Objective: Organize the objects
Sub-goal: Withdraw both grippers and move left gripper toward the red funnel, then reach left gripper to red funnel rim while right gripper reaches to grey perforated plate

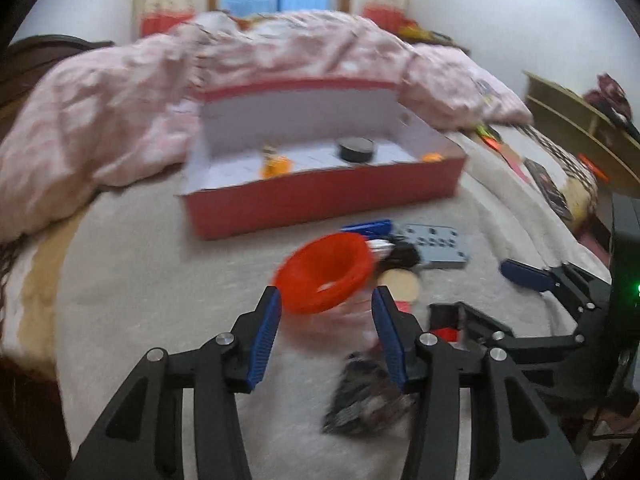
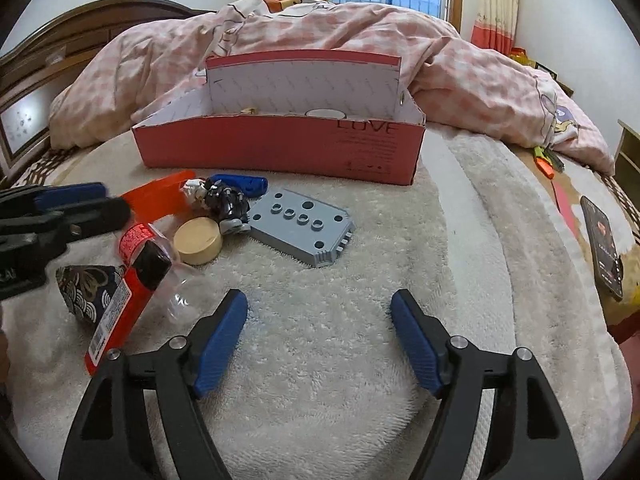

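On the bed, a small pile of loose things is lying on the white towel (image 2: 340,320) in front of the red cardboard box (image 2: 280,148), which is sitting open against the pink quilt (image 2: 460,68).

Going from the left in the right wrist view, the left gripper (image 1: 326,300) is reaching in with its jaws spread wide and nothing held, the orange plastic funnel (image 1: 324,268) lying just ahead between its tips. Near it a patterned dark pouch (image 2: 90,288) is lying beside a clear bottle with a red label (image 2: 120,296), then a round wooden lid (image 2: 198,240), a small dark figurine (image 2: 226,204), a blue clip-like piece (image 2: 240,184) and a grey plastic plate with holes (image 2: 302,228).

The funnel is looking light, thin-walled and stiff but slippery; pinching its rim would probably be steadier than squeezing across the wide cone.

Further right, the right gripper (image 2: 318,340) is hovering over bare towel, jaws wide apart and empty. A phone (image 2: 604,240) is lying at the bed's right edge.
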Tool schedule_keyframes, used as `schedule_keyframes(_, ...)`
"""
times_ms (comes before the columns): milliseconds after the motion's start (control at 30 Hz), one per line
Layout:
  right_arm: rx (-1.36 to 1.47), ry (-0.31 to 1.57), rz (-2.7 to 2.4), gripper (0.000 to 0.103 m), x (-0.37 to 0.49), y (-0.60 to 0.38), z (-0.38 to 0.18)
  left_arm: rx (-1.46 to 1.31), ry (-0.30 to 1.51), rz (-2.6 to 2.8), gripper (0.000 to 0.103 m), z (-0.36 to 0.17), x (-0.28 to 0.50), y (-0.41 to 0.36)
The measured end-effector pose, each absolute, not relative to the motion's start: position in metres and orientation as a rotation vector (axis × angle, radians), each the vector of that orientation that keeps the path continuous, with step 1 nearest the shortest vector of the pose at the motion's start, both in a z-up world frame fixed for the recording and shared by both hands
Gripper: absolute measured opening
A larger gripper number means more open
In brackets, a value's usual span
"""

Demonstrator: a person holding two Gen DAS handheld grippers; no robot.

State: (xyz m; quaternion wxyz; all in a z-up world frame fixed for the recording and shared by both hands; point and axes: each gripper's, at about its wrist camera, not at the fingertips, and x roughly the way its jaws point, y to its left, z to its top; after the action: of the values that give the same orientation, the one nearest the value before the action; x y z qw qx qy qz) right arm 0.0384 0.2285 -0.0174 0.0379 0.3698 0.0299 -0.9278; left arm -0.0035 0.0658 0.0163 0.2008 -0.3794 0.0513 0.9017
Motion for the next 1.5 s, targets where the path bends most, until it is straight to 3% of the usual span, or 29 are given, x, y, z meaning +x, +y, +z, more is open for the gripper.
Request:
schedule_keyframes(333,1.179,-0.016,-2.761,0.076,0.028,0.236,-0.007,-1.142,0.210,2.558,0.047,0.004,-0.035,0.073)
schedule_keyframes(633,1.096,0.229,-2.686,0.076,0.009,0.214,0.003,-1.140,0.196,2.619,0.047,0.007,-0.039,0.053)
schedule_keyframes(1000,1.215,0.218,-2.617,0.076,-0.030,0.218,-0.006,-1.149,0.173,2.598,0.047,0.007,-0.039,0.050)
schedule_keyframes(1200,1.226,0.192,-2.626,0.057,-0.023,0.223,-0.002,-1.157,0.182,2.597,0.047,0.007,-0.040,0.051)
schedule_keyframes(1367,1.228,0.158,-2.636,0.047,-0.010,0.233,0.003,-1.131,0.144,2.582,0.047,0.011,-0.038,0.048)
schedule_keyframes(1500,1.233,0.095,-2.657,0.027,0.003,0.248,0.007,-1.110,0.042,2.518,0.047,0.017,-0.037,0.045)
